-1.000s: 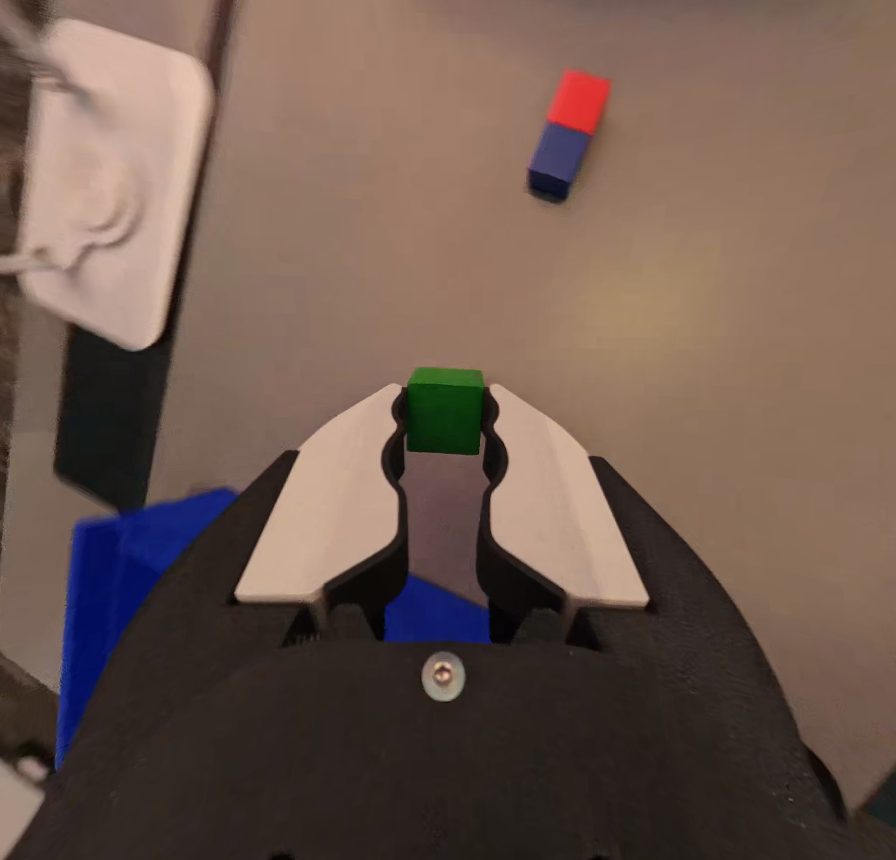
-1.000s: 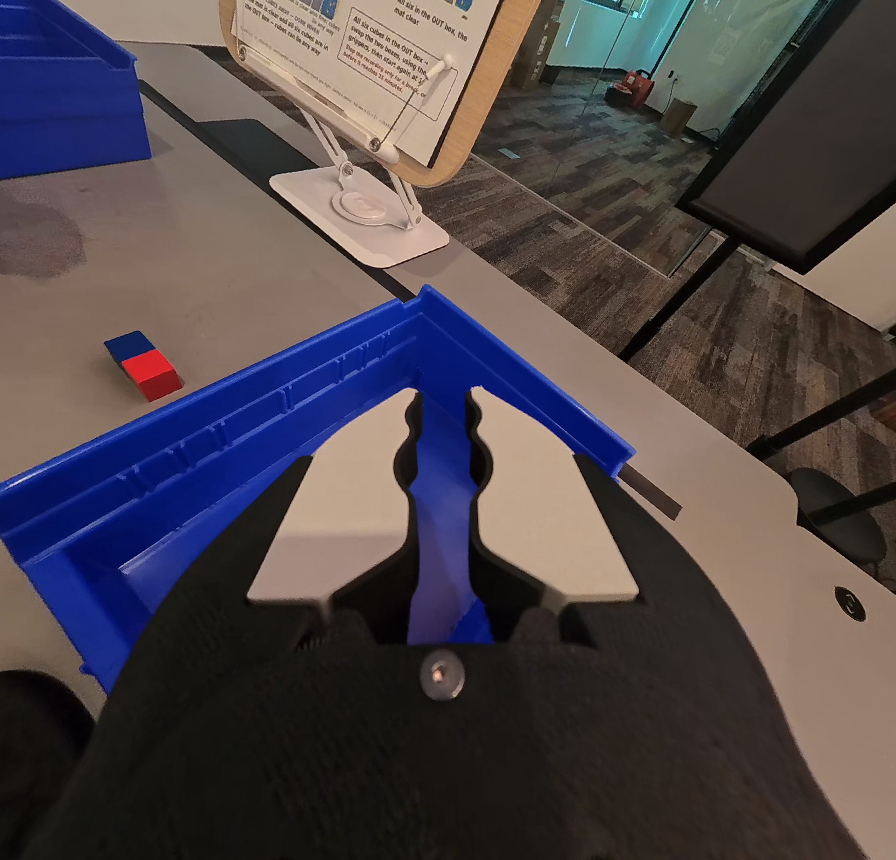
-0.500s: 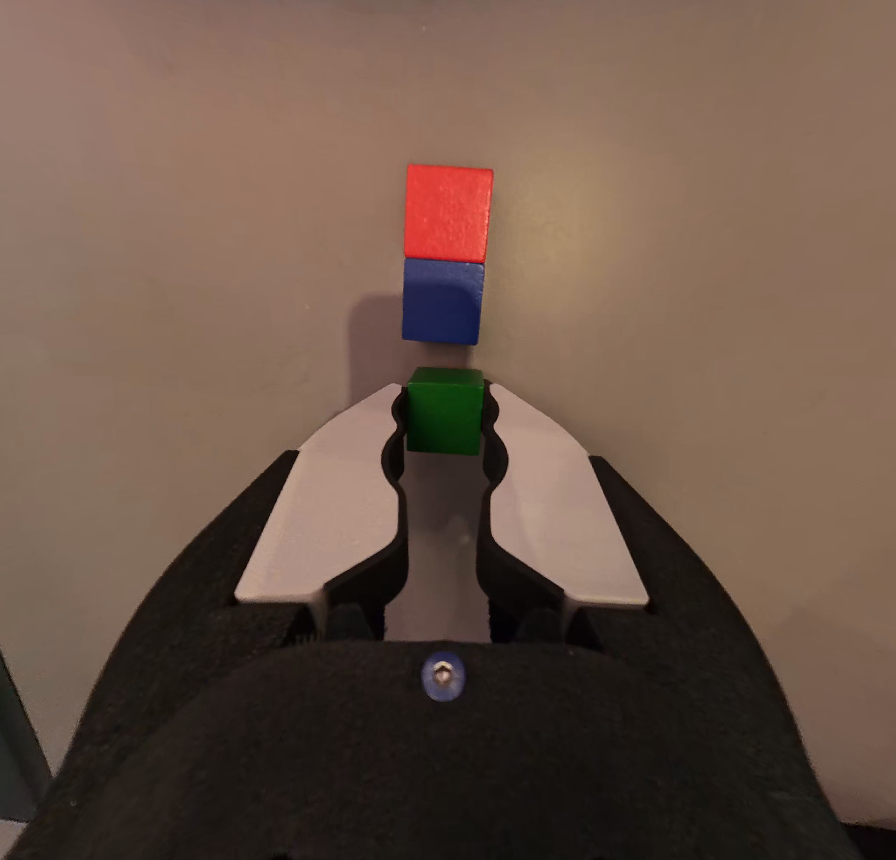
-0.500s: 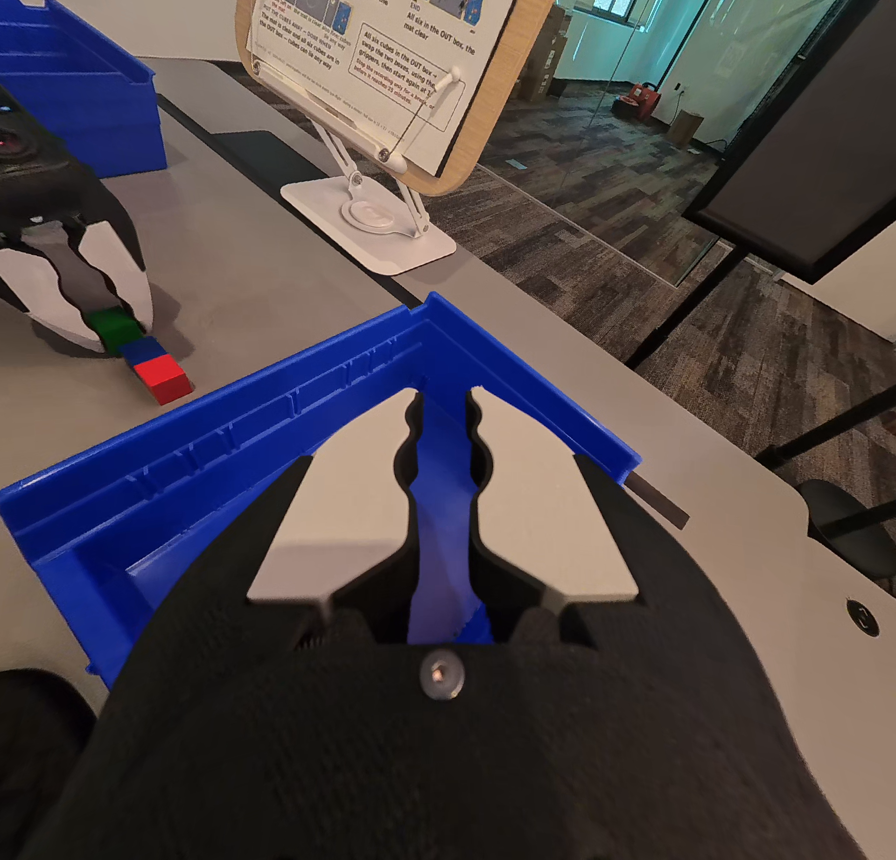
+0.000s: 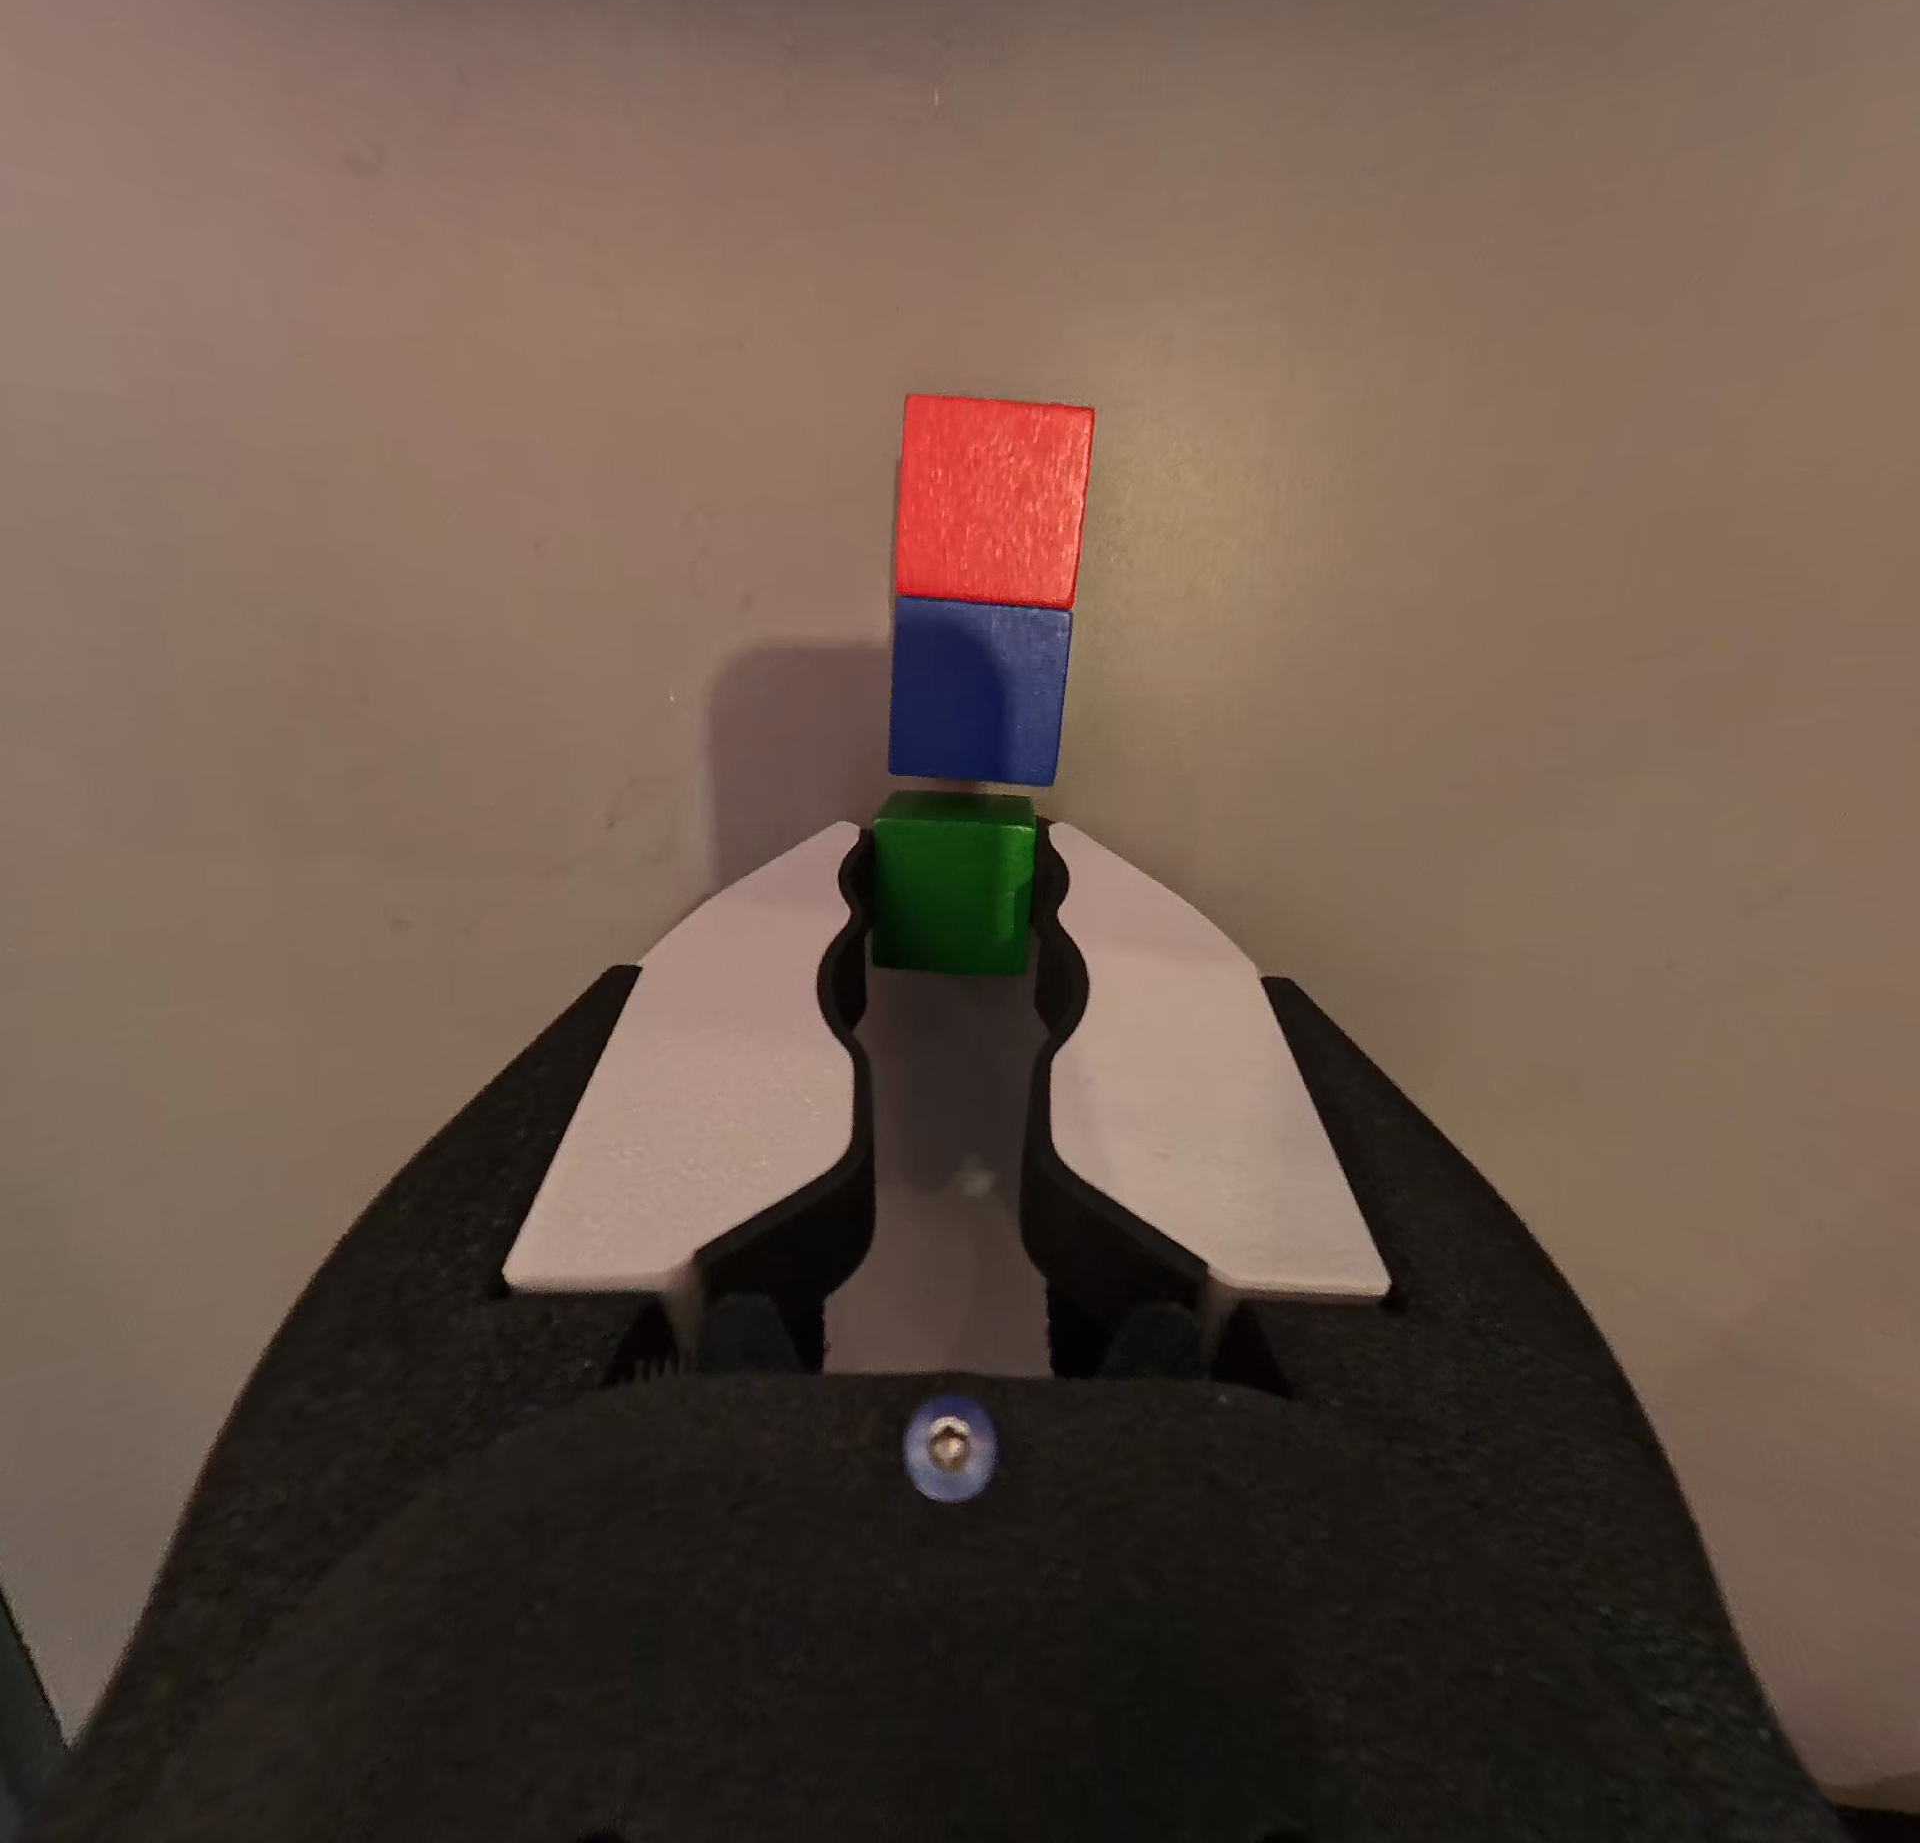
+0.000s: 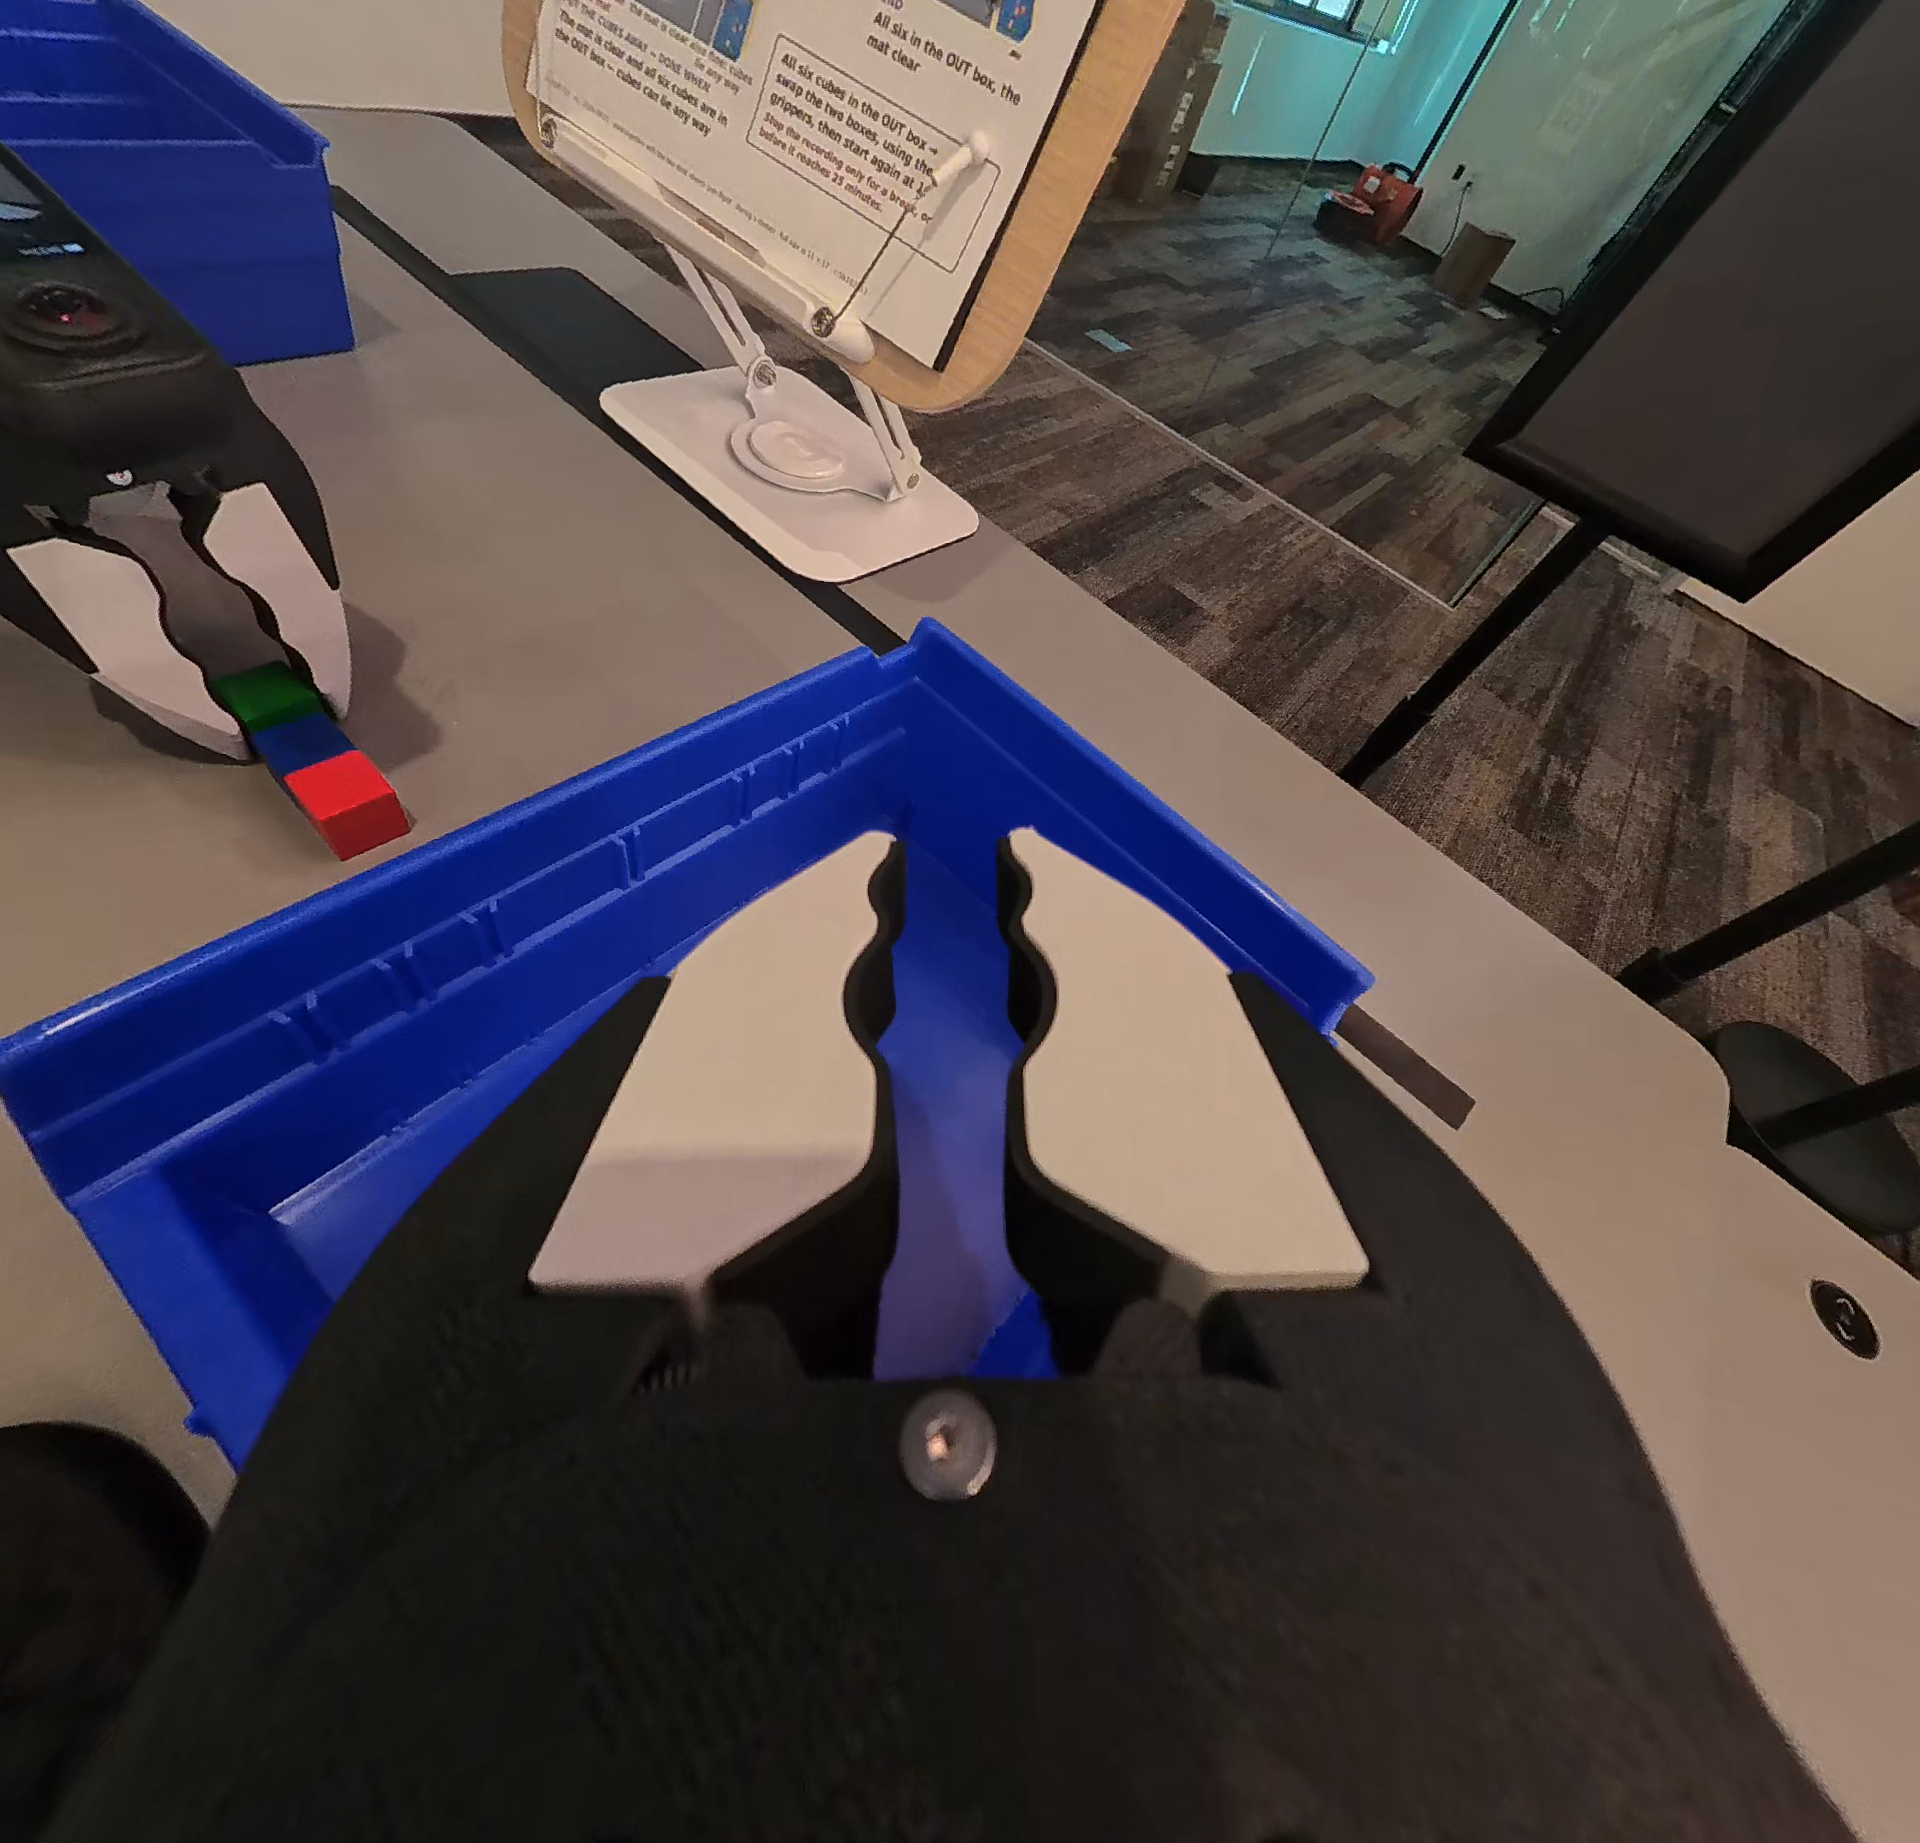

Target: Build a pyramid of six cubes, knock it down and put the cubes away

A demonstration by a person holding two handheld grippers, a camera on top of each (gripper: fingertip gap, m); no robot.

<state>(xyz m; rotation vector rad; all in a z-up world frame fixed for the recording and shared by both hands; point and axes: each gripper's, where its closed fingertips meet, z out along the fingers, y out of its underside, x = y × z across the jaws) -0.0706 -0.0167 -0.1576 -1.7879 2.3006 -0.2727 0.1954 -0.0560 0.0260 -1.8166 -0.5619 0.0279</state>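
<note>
My left gripper (image 5: 954, 884) clamped on green cube (image 5: 951, 884) at frame centre, low over desk (image 5: 416, 443), just short of blue cube (image 5: 977, 687); red cube (image 5: 992, 497) touching beyond. Step, I judge: laying base row; next, close gap, release. My right gripper (image 6: 948, 894) empty, slightly parted, over blue bin (image 6: 1122, 806). Three cubes seen, two bins.

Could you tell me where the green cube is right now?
The left gripper holds the green cube on the table, beside the blue cube, in line with the red cube.
</note>
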